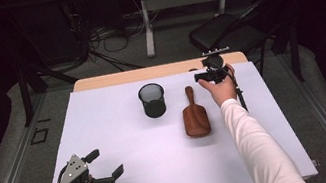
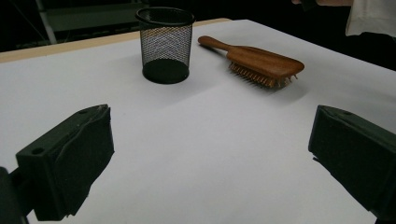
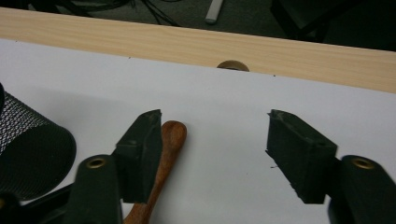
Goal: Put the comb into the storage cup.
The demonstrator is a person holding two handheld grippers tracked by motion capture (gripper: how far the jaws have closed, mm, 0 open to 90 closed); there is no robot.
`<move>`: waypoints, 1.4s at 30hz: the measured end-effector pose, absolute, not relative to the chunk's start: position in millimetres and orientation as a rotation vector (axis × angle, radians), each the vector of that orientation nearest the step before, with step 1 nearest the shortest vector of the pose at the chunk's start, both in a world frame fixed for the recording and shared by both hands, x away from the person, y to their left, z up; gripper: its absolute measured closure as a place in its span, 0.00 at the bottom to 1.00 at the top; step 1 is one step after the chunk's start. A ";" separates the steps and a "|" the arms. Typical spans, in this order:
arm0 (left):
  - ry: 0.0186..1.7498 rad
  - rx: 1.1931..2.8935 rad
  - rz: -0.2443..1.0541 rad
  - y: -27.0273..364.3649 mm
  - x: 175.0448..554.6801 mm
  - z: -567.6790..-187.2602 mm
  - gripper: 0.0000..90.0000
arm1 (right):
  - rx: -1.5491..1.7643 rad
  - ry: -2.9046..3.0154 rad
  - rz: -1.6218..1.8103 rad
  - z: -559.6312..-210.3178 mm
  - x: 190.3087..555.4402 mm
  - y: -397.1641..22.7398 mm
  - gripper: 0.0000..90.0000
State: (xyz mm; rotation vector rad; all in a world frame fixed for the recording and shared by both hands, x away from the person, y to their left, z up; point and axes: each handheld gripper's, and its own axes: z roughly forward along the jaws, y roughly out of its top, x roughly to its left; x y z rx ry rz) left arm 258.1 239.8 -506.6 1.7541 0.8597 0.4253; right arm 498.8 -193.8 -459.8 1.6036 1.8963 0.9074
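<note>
Hairbrush (image 1: 195,116), the wooden one, lies flat near the middle of the white table (image 1: 130,178), right of centre, bristles down. Its long axis runs near to far: the broad head sits toward you and the slim handle points toward the far edge. Your right gripper (image 1: 204,77) hovers just beyond the handle's far tip, a little to its right, and is much the nearer of the two. In the right gripper view the handle end (image 3: 170,140) lies beside the inner face of one jaw, not squarely in the gap; the other jaw stands well apart on the bare sheet. Those jaws are partly open with nothing between the pads, so nothing is held. The grip turns on that offset: you would probably need to shift sideways until the handle is centred between the jaws, then close across its narrow width.

Your left gripper (image 1: 106,170) rests at the near left corner, well apart from the brush, jaws spread wide and holding nothing.

A black mesh cup (image 1: 152,100) stands upright just left of the handle, close enough that the jaw on that side could nudge it if you swing wide. Beyond the white sheet runs a wooden strip with a round cable hole (image 3: 233,66).
</note>
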 end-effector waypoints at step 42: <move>0.868 1.722 0.390 240.5 255.3 -507.9 0.00 | 1.640 2.114 0.848 -508.3 502.7 -133.7 1.00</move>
